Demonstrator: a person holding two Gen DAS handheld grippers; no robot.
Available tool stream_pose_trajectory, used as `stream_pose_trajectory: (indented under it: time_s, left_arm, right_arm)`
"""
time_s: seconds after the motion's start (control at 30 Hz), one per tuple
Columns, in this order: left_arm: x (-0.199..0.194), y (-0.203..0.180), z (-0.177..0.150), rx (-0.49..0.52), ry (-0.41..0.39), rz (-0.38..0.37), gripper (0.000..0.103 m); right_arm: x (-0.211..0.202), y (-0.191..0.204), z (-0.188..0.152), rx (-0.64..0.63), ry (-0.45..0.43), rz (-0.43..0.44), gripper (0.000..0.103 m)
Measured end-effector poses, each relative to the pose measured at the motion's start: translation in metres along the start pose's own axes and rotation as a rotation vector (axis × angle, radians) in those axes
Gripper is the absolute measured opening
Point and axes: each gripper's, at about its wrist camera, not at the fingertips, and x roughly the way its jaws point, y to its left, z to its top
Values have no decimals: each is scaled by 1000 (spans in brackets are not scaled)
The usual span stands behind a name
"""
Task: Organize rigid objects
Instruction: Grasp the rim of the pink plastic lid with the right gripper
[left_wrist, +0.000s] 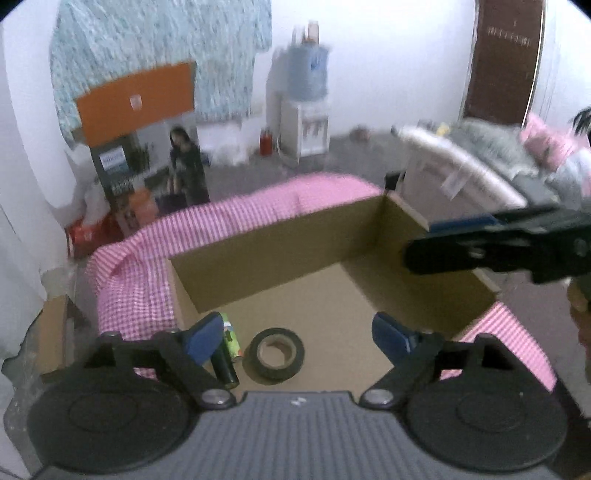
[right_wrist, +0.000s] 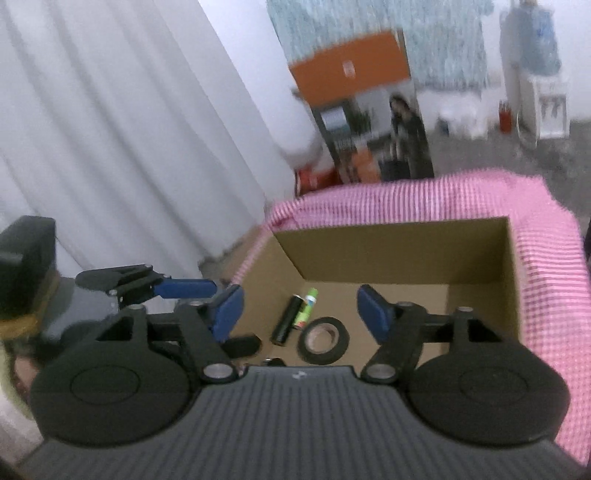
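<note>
An open cardboard box (left_wrist: 277, 254) (right_wrist: 388, 251) sits on a pink checked cloth. On its floor lie a black tape roll (left_wrist: 258, 365) (right_wrist: 325, 356), a black cylinder (left_wrist: 225, 365) (right_wrist: 286, 319) and a green-and-white battery (left_wrist: 231, 338) (right_wrist: 306, 310). My left gripper (left_wrist: 297, 338) hovers open above the box's near end, with nothing between its blue pads. My right gripper (right_wrist: 301, 312) also hangs open and empty over the box, and it reaches in from the right (left_wrist: 436, 240) in the left wrist view. One blue finger (right_wrist: 184, 288) of the left gripper shows at the left.
The pink checked cloth (left_wrist: 221, 225) (right_wrist: 546, 295) wraps the surface around the box. A small flat black object (right_wrist: 240, 345) lies near the box's front. A tall printed carton with an orange top (left_wrist: 147, 147), a water dispenser (left_wrist: 304, 122) and a white curtain (right_wrist: 129, 129) stand behind.
</note>
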Motion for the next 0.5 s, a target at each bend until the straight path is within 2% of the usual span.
stream_pose_trajectory:
  time_s: [0.1, 0.23, 0.33, 0.5]
  left_arm:
    - [-33, -3, -20, -26, -58, -19, 96]
    - [-59, -10, -62, -76, -84, -29, 99]
    - [-61, -15, -101, -125, -53, -41, 99]
    - [-46, -23, -155, -120, 28, -30, 99]
  right_arm:
    - [-46, 11, -26, -19, -87, 2, 76]
    - [-73, 23, -71, -24, -136, 0, 79]
    - [-70, 31, -106, -4, -102, 0, 79]
    - [-25, 40, -159, 31, 51, -21, 79]
